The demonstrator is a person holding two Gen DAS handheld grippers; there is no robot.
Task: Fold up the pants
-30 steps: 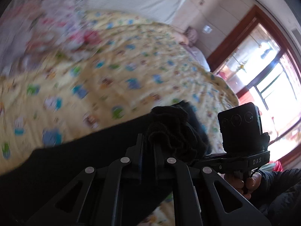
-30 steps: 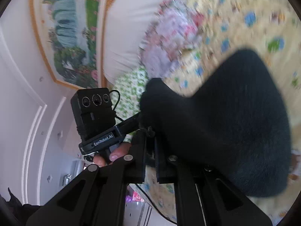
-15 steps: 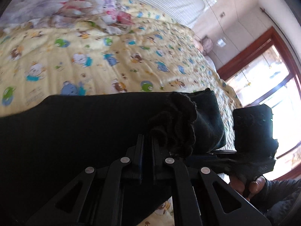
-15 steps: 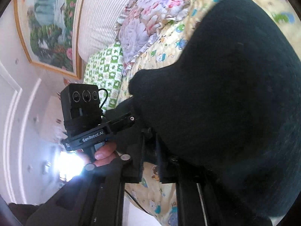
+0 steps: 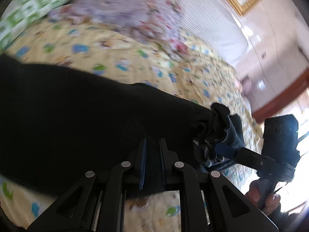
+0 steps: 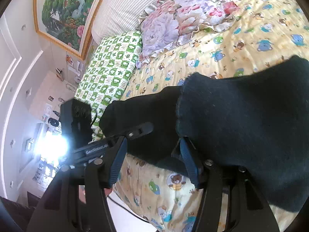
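The black pants (image 5: 81, 112) lie across the yellow cartoon-print bedspread (image 5: 135, 61). In the left wrist view my left gripper (image 5: 152, 145) has its jaws slightly apart with the black cloth lying between them. The right gripper (image 5: 222, 148) shows there at the bunched end of the pants. In the right wrist view the pants (image 6: 241, 116) lie folded double, and my right gripper (image 6: 152, 147) stands wide open at their edge, with the left gripper (image 6: 143, 129) just beyond.
A floral pillow (image 6: 173, 19) and a green checked pillow (image 6: 110, 71) lie at the head of the bed by the striped headboard (image 6: 125, 2). The bed's edge and a cable (image 6: 131, 208) are below the right gripper. A window with wooden frame (image 5: 280, 100) is at right.
Both grippers were shut on the pants and carried them over. Now the pants rest on the bed, the right gripper has opened wide and the left jaws have parted slightly.
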